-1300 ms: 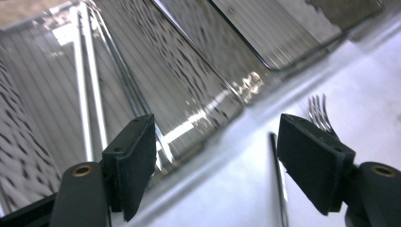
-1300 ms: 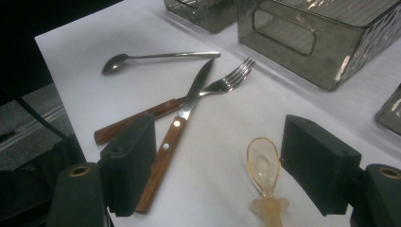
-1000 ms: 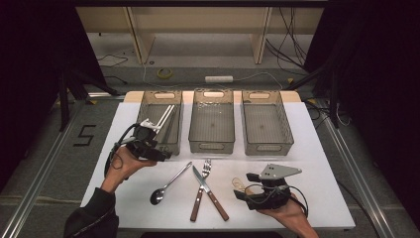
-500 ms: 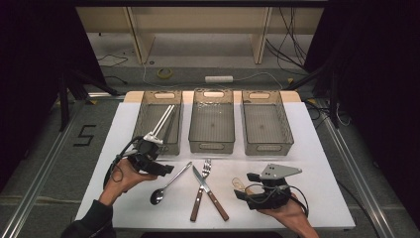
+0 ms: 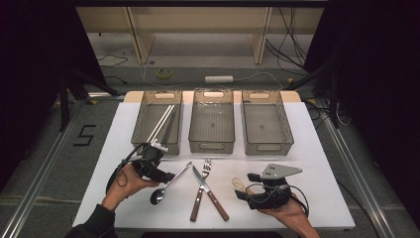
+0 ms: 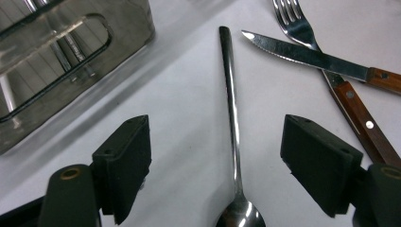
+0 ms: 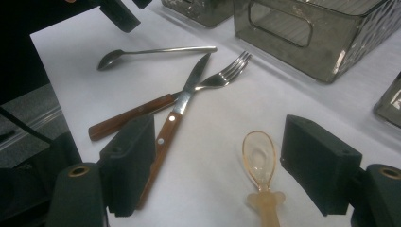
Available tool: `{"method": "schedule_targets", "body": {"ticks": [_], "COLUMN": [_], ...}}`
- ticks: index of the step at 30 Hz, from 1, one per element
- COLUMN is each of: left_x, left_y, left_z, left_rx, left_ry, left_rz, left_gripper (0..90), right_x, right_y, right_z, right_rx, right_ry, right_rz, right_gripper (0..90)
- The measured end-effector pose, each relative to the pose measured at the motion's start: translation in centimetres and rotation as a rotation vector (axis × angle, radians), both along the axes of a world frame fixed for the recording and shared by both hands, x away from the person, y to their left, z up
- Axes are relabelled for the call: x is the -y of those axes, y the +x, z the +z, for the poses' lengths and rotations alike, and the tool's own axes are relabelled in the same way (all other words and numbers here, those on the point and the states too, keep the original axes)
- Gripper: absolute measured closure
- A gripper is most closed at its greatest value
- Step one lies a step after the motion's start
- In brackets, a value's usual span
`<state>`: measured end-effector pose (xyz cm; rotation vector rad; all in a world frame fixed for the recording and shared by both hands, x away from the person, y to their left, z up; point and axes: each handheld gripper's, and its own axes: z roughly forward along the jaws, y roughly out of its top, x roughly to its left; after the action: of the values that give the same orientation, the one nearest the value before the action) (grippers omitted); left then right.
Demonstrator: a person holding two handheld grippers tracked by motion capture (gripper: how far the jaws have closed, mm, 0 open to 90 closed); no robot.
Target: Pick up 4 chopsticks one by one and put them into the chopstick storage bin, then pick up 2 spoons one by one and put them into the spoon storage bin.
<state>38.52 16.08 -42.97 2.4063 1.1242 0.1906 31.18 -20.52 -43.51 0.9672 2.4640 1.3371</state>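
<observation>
High view is showing the white desk (image 5: 317, 198) carrying three clear bins along its far side: the left bin (image 5: 158, 121) with long metal utensils leaning in it, the middle bin (image 5: 212, 121) and the right bin (image 5: 267, 124) looking bare. In front of them the cutlery is lying loose: a metal spoon (image 5: 168, 184) nearest the person's left, then a wooden-handled knife (image 5: 210, 193) and fork (image 5: 200, 191) crossing each other in the middle, and a small translucent plastic spoon (image 5: 241, 184) on the right. The left gripper (image 5: 157, 171) is sitting right at the metal spoon, far nearer to it than the right gripper (image 5: 250, 191), so the pick looks to be the left hand's job. In the left gripper view the spoon (image 6: 232, 137) is running lengthwise straight away from the camera, bowl at the bottom between the jaws and handle tip pointing off toward the bins, so its long axis is lying along the gripper's line of sight and the jaws are standing one on each side of the thin shaft, wide apart and not pressing on it. The left hand (image 5: 126, 181) is holding the gripper low and tilted down over the desk, forearm coming in from the lower left. In the right gripper view the right gripper (image 7: 215, 165) is likewise standing open with nothing clamped, the plastic spoon (image 7: 260, 161) lying on the desk between its jaws with its bowl away from the camera, while the right hand (image 5: 287, 213) is resting low near the desk's near edge.
</observation>
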Motion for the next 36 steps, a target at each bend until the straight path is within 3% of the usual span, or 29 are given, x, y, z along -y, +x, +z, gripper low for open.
{"method": "schedule_targets", "body": {"ticks": [9,21,36], "left_x": [0.6,1.3,1.5], "left_y": [-0.6,-0.9,-0.9], "left_z": [-0.9,-2.1,-2.7], "left_rx": [-0.033,-0.062,-0.083], "left_ry": [0.059,0.112,0.119], "left_rz": [-0.023,-0.047,-0.067], "left_gripper": [27.4,46.4,65.6], "right_x": [-0.2,-0.4,-0.3], "right_y": [0.1,0.1,0.1], "right_z": [0.0,0.0,-0.1], "right_rx": [-0.002,-0.002,-0.004], "right_ry": [-0.002,-0.009,-0.012], "right_rz": [0.008,0.014,0.011], "right_gripper": [28.1,28.1,28.1]}}
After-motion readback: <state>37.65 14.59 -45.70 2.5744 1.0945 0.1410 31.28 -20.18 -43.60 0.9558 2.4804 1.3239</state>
